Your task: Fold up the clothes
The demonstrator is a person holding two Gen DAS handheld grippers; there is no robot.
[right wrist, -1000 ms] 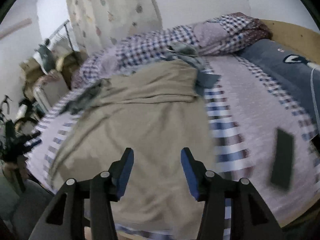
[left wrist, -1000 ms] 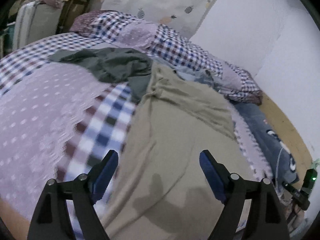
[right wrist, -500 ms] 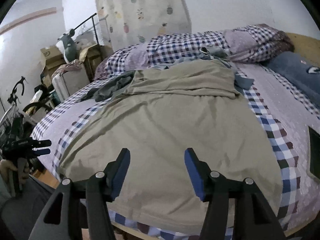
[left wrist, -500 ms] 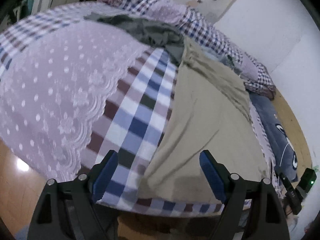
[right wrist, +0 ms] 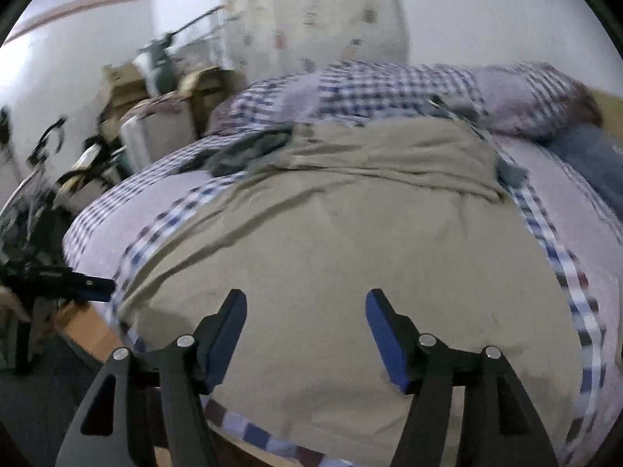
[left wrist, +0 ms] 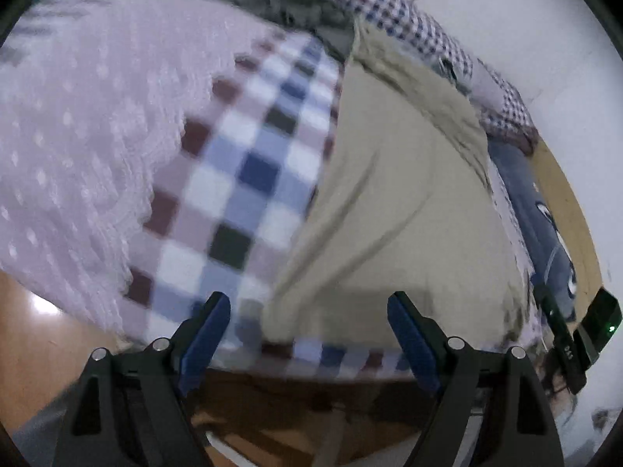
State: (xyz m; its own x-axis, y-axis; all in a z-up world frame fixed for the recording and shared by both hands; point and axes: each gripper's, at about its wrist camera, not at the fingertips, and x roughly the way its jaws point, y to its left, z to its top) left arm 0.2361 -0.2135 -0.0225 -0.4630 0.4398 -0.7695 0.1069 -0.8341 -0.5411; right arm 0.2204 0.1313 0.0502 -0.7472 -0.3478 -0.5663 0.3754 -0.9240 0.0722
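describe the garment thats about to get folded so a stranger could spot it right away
Start at the bed with the checked blue, white and maroon cover. Spread flat across its middle, reaching the near edge, lies a large plain khaki cloth garment. It is the only smooth, single-coloured, spread-out piece; the crumpled dark grey-green garment beyond its far left corner is bunched up and much darker.

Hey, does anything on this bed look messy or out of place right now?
Yes. The big khaki cloth lies spread out, but its far end is bunched into wrinkled folds. A dark grey-green garment sits crumpled beside that end, unfolded. Both grippers are open, holding nothing.
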